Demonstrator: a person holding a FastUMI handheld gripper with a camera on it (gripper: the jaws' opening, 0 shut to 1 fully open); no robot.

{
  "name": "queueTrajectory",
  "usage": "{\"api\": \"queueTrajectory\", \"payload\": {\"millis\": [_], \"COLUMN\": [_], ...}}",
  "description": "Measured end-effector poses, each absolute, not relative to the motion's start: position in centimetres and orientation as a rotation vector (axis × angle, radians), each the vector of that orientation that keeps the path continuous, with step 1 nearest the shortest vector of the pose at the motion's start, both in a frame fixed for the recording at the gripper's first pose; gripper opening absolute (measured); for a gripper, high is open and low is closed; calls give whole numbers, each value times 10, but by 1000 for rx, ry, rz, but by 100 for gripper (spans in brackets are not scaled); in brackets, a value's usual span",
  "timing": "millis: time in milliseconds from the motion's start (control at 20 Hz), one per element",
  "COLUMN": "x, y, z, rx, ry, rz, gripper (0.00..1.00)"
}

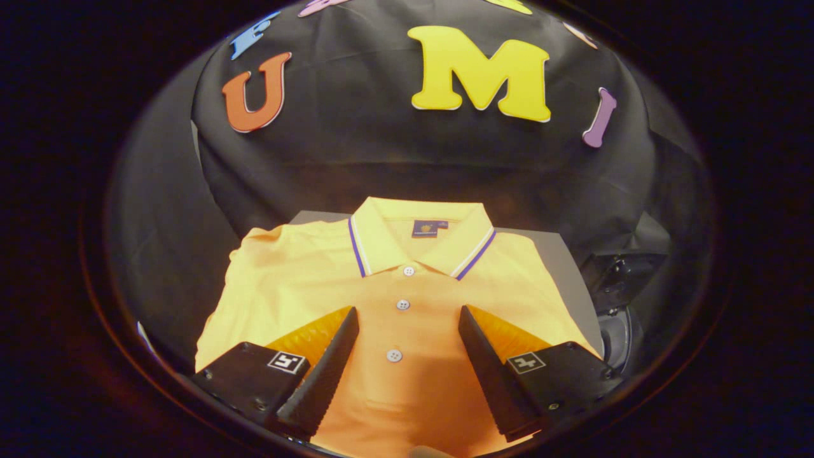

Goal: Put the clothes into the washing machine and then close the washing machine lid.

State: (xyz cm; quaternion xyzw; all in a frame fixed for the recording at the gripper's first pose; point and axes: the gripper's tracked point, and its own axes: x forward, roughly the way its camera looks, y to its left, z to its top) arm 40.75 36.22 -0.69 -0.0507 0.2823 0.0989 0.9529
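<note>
Your gripper [407, 356] hangs wide open, holding nothing, over the folded polo shirt [394, 299] on the bench [559, 254]; grasp, loading, lid-closing all remain, machine perhaps at 3 o'clock.

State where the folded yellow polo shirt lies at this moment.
In the gripper view, the polo shirt lies flat on a grey surface, collar toward the black cloth wall, its button placket between the open gripper jaws.

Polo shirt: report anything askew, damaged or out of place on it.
Nothing stands out. The polo shirt lies folded flat on the grey surface, collar neat, buttons done up. The open gripper hangs above its placket, fingers apart on either side.
</note>
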Motion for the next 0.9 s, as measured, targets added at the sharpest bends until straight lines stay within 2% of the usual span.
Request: {"api": "queueTrajectory", "payload": {"millis": [200, 400, 600, 800, 900], "x": [407, 407, 410, 410, 407], "y": [363, 365, 371, 366, 361], "z": [-7, -7, -8, -4, -4], "rx": [-113, -135, -132, -113, -93], "ry": [608, 626, 605, 572, 569], "rz": [209, 215, 288, 356, 383], "gripper": [97, 89, 51, 18, 12]}}
